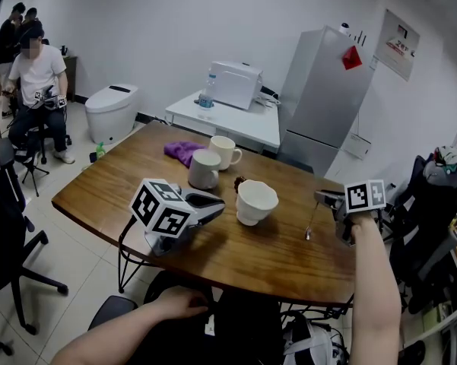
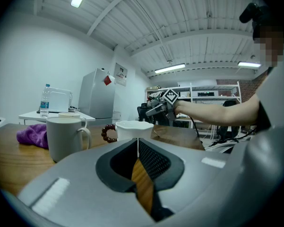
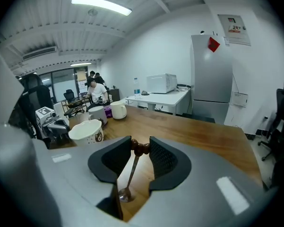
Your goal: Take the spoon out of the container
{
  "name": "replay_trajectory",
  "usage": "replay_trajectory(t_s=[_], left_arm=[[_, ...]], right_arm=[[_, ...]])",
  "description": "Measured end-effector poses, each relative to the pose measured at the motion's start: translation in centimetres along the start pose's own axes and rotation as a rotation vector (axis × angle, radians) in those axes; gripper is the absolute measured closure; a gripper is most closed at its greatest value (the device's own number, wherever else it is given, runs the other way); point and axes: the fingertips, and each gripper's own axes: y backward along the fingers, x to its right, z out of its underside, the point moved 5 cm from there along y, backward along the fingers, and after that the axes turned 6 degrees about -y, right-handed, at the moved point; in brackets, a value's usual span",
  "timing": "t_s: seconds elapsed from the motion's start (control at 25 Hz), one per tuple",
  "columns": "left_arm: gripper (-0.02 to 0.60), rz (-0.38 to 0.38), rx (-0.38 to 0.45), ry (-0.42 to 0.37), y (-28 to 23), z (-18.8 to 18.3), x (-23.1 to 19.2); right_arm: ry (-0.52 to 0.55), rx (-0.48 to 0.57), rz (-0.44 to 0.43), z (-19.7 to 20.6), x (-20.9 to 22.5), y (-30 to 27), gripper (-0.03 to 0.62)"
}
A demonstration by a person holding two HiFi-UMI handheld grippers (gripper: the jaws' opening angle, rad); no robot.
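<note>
**Sam:** What is your right gripper (image 3: 142, 147) doing?

**Mia:** You hold the spoon (image 3: 131, 171) with it. The two jaws pinch the brown knob at the top of the handle. The round end hangs down, close over the wooden table (image 1: 251, 261). I cannot tell if it touches the wood.

**Sam:** So where is the spoon?

**Mia:** It is out of the white cup (image 1: 252, 211). It hangs to the right of the cup, apart from it.

**Sam:** And your left gripper (image 2: 138, 143)?

**Mia:** Its jaws are closed tip to tip, with nothing between them. It is low over the near side of the table. It is just left of the white cup and points at it.

**Sam:** What is in the white cup?

**Mia:** From above you see only its white inside. The cup stands upright. It has a wavy rim and a little bear picture on its side.

**Sam:** What is behind it?

**Mia:** A ring of brown beads (image 1: 239, 182) lies just behind the cup. Then come a grey mug (image 1: 204, 172) and a cream mug (image 1: 226, 153). Both stand upright, right next to each other. I cannot tell what is in them. A purple cloth (image 1: 182, 151) lies just left of the cream mug.

**Sam:** And far away?

**Mia:** A white side table (image 1: 239, 124) holds a bottle (image 1: 206, 93) and a white box (image 1: 234, 84). A tall grey fridge (image 1: 323, 97) stands to the right of it, by the wall.
</note>
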Motion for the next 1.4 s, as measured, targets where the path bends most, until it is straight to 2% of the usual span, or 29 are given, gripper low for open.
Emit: replay_trajectory(t_s=[0.32, 0.8, 1.12, 1.4], left_arm=[[0.569, 0.000, -0.001, 0.000, -0.1, 0.0, 0.1], [0.569, 0.000, -0.001, 0.001, 0.0, -0.1, 0.2], [0.569, -0.001, -0.001, 0.000, -0.1, -0.2, 0.2], [0.569, 0.000, -0.001, 0.001, -0.1, -0.1, 0.1]], right_arm=[[-0.020, -0.089, 0.048, 3.0, 1.0, -3.8, 0.471], [0.144, -0.262, 0.204, 4.6, 1.9, -6.3, 0.471], [0.142, -0.330, 0.198, 5.6, 2.6, -6.7, 0.470], [0.146, -0.328, 0.196, 5.5, 2.5, -6.7, 0.444]])
